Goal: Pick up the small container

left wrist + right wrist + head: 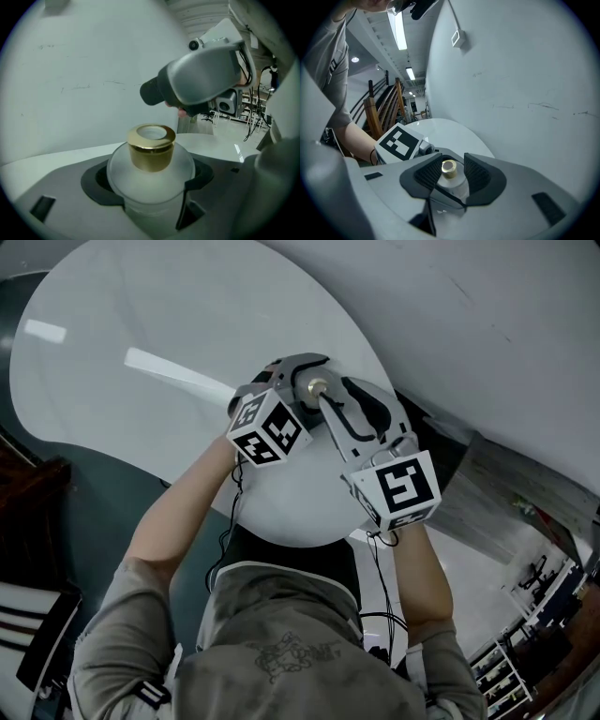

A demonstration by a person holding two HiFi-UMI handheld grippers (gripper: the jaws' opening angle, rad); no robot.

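Observation:
The small container point(151, 180) is a frosted glass jar with a gold cap point(151, 147). My left gripper point(150, 190) is shut on its rounded body, with a dark pad pressing on each side. In the head view the gold cap point(314, 387) shows above the far edge of the round white table point(141, 334), with my left gripper point(292, 371) and right gripper point(330, 397) meeting there. My right gripper point(450, 172) stands open, its ribbed pads on either side of the gold cap point(449, 168) with a small gap each side. The right gripper's body point(201, 79) hangs just over the jar.
A pale wall point(525, 70) stands close behind the table's far edge. Wooden chairs point(384, 108) are at the left in the right gripper view. The left gripper's marker cube point(399, 143) lies close beside the right jaws. Racks and equipment point(248, 108) stand off to the right.

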